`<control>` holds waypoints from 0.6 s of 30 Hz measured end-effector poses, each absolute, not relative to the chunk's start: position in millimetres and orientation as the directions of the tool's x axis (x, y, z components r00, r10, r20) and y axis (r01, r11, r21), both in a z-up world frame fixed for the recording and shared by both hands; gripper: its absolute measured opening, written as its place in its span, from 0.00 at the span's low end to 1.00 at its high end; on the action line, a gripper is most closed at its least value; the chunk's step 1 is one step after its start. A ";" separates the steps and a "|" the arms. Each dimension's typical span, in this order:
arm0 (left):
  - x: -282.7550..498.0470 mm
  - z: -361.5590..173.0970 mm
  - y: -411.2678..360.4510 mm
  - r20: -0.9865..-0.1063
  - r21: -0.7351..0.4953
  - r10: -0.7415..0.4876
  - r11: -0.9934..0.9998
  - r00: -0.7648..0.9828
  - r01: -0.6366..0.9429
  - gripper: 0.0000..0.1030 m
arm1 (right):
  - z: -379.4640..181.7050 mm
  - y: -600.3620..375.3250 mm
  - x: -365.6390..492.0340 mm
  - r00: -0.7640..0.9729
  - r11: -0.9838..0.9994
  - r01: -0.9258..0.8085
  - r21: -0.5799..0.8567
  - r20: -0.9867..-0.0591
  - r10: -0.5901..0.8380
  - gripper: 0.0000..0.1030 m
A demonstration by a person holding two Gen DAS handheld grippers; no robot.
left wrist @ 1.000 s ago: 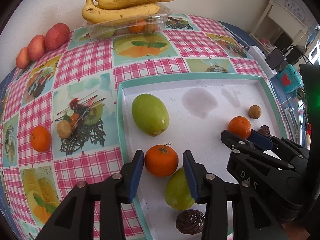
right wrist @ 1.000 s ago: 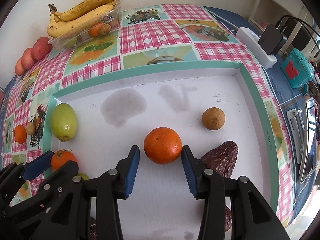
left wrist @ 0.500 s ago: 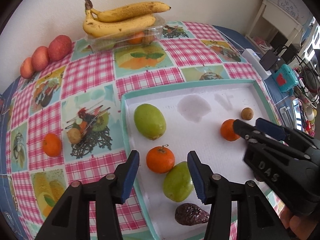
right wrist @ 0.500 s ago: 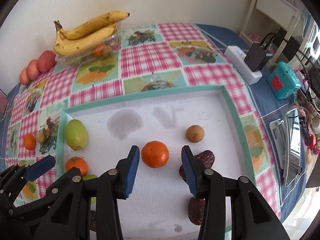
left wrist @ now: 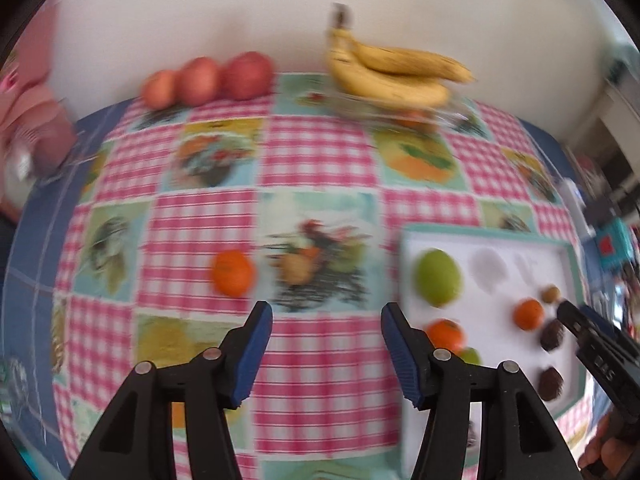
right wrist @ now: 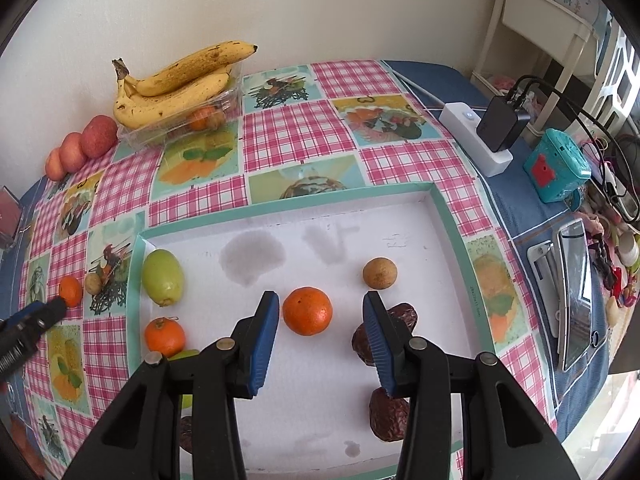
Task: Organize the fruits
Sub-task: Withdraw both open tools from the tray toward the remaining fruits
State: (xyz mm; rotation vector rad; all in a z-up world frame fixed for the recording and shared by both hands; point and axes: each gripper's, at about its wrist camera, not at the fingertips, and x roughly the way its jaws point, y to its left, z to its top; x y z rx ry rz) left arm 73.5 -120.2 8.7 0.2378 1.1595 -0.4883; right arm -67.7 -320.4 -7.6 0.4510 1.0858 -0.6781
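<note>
In the blurred left wrist view my left gripper (left wrist: 326, 344) is open over the checked tablecloth, with nothing between its fingers. A loose orange (left wrist: 233, 273) and a small brown fruit (left wrist: 296, 270) lie just ahead of it, to its left. The white tray (left wrist: 480, 232) with a teal rim is to its right. My right gripper (right wrist: 320, 332) hangs open above the tray (right wrist: 280, 208), an orange (right wrist: 307, 311) just beyond its fingertips. The tray also holds a green fruit (right wrist: 163, 278), a stemmed orange (right wrist: 165, 337), a small brown round fruit (right wrist: 380, 273) and dark dates (right wrist: 388, 420).
Bananas (right wrist: 176, 84) rest on a clear container at the back wall, and red apples (right wrist: 86, 144) lie to their left. A white power strip (right wrist: 476, 144), a teal box (right wrist: 556, 170) and a phone (right wrist: 572, 296) sit right of the tray.
My left gripper has swung left, off the tray and over the tablecloth toward the loose orange. My right gripper has drawn back and up from the tray's orange.
</note>
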 end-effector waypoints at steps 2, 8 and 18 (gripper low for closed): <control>82.7 11.8 -102.2 -0.916 -0.056 -0.221 0.898 0.336 0.437 0.60 | -6.4 -318.0 -66.7 0.302 0.719 0.695 0.011 -0.912 -0.278 0.43; 101.6 21.3 -60.3 -0.904 -0.042 -0.176 0.944 0.390 0.327 0.66 | -2.3 -305.6 -57.8 0.320 0.740 0.672 0.017 -0.908 -0.270 0.43; 115.7 21.9 -26.0 -0.898 0.027 -0.081 0.971 0.433 0.240 0.99 | -8.5 -283.0 -38.7 0.308 0.763 0.647 -0.001 -0.915 -0.262 0.80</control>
